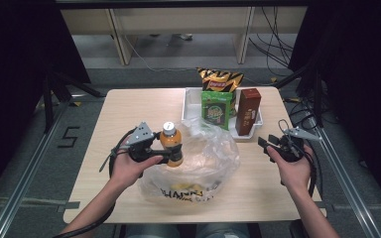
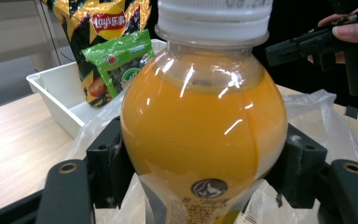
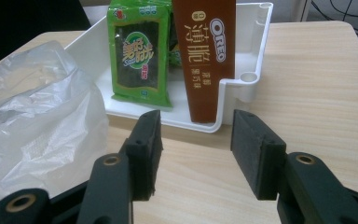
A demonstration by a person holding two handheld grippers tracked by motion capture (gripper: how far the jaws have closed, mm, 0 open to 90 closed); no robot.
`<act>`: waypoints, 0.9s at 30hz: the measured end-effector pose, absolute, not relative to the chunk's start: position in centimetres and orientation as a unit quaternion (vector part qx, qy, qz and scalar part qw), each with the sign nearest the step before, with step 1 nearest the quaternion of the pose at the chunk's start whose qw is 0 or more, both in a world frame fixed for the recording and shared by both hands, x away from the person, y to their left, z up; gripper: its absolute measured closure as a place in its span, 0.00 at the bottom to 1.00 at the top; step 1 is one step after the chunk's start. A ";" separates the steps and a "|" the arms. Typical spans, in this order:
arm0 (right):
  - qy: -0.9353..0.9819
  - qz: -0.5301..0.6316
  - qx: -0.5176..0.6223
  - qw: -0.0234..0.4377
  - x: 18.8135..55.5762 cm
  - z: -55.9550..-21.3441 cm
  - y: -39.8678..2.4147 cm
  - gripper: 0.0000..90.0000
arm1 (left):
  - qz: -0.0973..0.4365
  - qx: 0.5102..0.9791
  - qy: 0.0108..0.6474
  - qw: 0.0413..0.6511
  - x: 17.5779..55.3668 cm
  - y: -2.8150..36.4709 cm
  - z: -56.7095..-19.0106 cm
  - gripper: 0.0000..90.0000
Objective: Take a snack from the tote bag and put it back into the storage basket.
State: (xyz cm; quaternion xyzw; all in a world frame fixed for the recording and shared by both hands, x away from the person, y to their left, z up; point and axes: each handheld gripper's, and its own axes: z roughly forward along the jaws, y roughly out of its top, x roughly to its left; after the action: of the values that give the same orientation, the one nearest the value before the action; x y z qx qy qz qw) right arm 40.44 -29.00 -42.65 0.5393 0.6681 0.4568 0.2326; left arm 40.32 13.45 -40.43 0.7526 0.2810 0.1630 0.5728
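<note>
Left gripper (image 1: pixel 171 154) pinches the orange juice bottle (image 2: pixel 204 126) upright, seemingly above the plastic bag (image 1: pixel 213 158).

The orange juice bottle (image 2: pixel 204 135) stands upright, pressed between the two black jaws of the left gripper (image 2: pixel 200 168). At eleven o'clock, a white tray (image 2: pixel 56 100) holds a chips bag (image 2: pixel 100 21) and a green packet (image 2: pixel 116 63). At two o'clock is the right gripper (image 2: pixel 317 44).

Light wooden table (image 1: pixel 129 106), white tray (image 1: pixel 191 101) at far edge; clear plastic bag (image 1: pixel 213 163) near front

left gripper (image 1: pixel 171 153): black, grey three-cornered plate, black cable | right gripper (image 1: pixel 268 145): black jaws, brass-ringed screw holes
</note>
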 end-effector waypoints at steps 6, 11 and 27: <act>0.666 0.452 0.547 0.230 40.1 -42.7 -28.9 0.59 | 0.163 0.751 0.274 0.578 41.0 13.3 -39.9 0.35; 0.662 0.451 0.556 0.223 39.7 -42.9 -28.8 0.59 | 0.160 0.750 0.270 0.583 41.5 13.1 -39.5 0.35; 0.659 0.443 0.565 0.225 38.8 -43.2 -29.4 0.59 | 0.158 0.747 0.263 0.589 43.4 12.6 -38.4 0.35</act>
State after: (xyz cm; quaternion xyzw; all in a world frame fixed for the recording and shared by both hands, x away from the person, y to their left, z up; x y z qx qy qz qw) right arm 38.83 -29.36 -43.17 0.5648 0.6589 0.4427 0.2255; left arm 43.44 12.59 -38.42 0.7475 0.2626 0.1583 0.5893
